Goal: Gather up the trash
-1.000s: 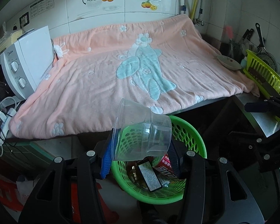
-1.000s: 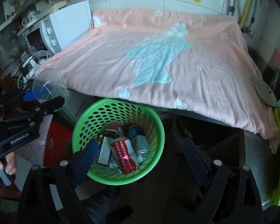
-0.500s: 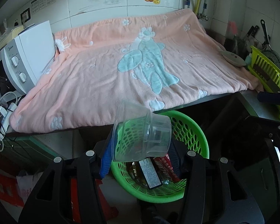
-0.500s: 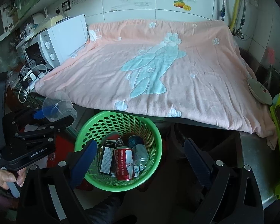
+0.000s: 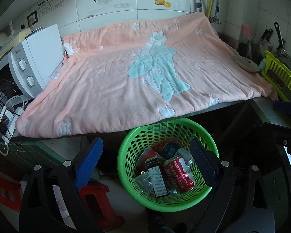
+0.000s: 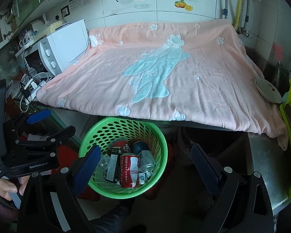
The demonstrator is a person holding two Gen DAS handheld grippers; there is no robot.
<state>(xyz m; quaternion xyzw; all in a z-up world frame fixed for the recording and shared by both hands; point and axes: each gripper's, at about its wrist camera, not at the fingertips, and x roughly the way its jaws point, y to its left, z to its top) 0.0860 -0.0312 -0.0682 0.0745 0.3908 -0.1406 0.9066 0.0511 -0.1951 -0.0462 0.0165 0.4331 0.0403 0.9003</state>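
- Left gripper point(image 5: 145, 155) sits right over the basket; its jaws have just been opening, now spread wide with nothing between them.
- Right gripper point(image 6: 145, 165) is gaping wide too, empty, hovering over the same spot.
- Green basket point(image 5: 130, 145) is on the floor just under the counter edge. Inside: a red can point(image 5: 178, 174), a black box point(image 5: 157, 176), a silver can point(image 6: 147, 161) and a clear plastic cup point(image 5: 145, 181) lying on the left side of the pile.
- Behind it, a pink blanket point(image 5: 106, 89) covers the counter, totally bare of trash.
- White microwave point(image 5: 36, 62) sits at the far left.
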